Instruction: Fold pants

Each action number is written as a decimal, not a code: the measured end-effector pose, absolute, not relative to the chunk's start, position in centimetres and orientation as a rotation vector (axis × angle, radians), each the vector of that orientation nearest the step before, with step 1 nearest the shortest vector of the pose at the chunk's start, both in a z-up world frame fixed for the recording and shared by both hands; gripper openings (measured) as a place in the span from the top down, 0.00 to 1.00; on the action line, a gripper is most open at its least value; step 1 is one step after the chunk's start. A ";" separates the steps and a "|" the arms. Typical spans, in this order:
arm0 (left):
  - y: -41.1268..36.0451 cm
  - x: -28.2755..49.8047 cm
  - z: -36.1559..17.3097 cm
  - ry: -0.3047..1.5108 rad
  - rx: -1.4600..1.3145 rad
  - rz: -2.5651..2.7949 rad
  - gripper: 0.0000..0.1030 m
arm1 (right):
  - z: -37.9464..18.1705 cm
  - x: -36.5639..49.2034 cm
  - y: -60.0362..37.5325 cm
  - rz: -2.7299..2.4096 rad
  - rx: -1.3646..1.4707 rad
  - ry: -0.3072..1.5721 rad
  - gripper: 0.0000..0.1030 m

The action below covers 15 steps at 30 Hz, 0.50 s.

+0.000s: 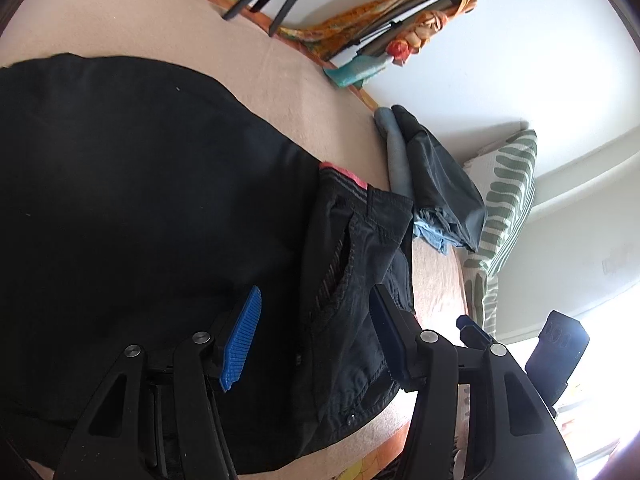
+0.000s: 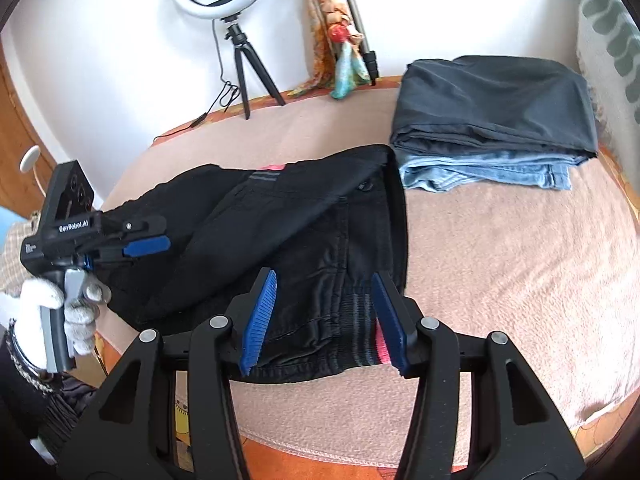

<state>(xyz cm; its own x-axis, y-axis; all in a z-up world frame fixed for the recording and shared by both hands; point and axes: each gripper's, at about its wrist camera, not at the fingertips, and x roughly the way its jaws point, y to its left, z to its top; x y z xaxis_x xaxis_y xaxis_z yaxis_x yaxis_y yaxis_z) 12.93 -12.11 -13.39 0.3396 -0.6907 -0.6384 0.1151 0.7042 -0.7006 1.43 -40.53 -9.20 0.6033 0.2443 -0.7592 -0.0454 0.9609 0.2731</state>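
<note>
Black pants [image 2: 288, 232] lie approx. left-right, waistband [image 2: 360, 340] toward right hand-held gripper [image 2: 326, 320].

Pants [image 2: 288, 236] lie on the bed [image 2: 500, 248] — folded stack [image 2: 492, 120] behind them, rightward — tripod [image 2: 244, 68] beyond.

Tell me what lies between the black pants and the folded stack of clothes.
In the right wrist view, only a narrow strip of bare pink blanket separates the black pants from the folded stack of dark and blue denim clothes; at the waistband corner they nearly touch.

left gripper [image 1: 316, 334] fingers spread | above black pants [image 1: 140, 208] | pink blanket [image 1: 160, 28] beneath
</note>
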 end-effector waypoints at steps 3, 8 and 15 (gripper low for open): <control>-13.9 13.1 -14.0 1.140 -0.610 -0.570 0.46 | -9.8 1.2 -41.9 0.137 0.256 0.920 0.49; -15.7 13.1 -14.0 1.140 -0.602 -0.543 0.49 | -9.9 0.8 -43.5 0.113 0.297 0.912 0.49; -19.4 11.5 -12.0 1.005 -0.488 -0.651 0.55 | -9.7 0.7 -45.6 0.110 0.392 0.897 0.49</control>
